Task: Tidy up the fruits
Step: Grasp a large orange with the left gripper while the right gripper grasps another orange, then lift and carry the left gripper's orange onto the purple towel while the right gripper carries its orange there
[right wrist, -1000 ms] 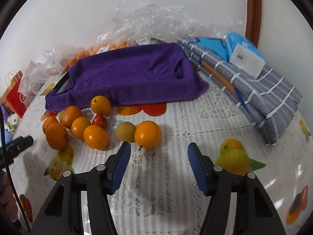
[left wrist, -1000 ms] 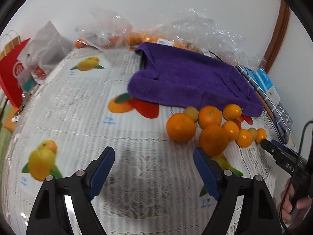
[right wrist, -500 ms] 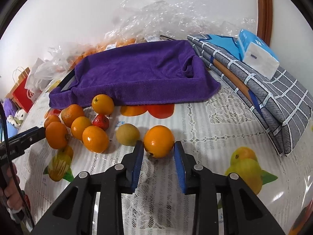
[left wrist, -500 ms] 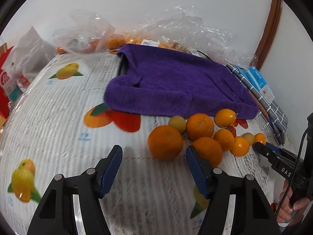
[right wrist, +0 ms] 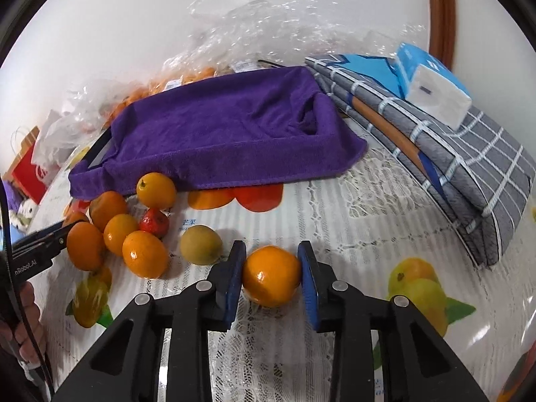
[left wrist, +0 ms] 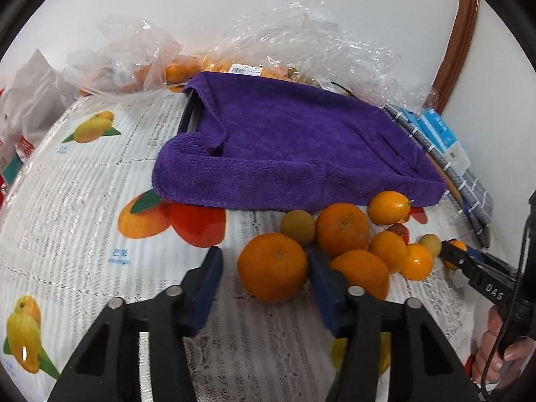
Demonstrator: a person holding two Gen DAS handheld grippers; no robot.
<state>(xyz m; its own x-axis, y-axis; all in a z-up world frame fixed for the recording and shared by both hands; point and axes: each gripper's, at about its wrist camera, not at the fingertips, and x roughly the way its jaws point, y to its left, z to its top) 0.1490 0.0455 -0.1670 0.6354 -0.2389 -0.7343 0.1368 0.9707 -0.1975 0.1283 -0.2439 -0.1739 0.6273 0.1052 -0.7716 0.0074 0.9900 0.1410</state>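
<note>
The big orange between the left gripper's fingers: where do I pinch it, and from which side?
Grip the big orange across its widest middle, coming from the near, camera side over bare tablecloth. It is round, so only the equator holds. The left gripper, just closing, already straddles it: one pad sits between it and the neighbouring orange, the other still stands off.

Open tablecloth (left wrist: 83,201) left of fruit pile (left wrist: 385,254) & near side, easy pass; blocked behind by purple towel (left wrist: 301,154), plastic bags (left wrist: 318,47) at wall, folded grey cloth (right wrist: 452,167) w/ tissue pack (right wrist: 435,90) crowding right edge.
</note>
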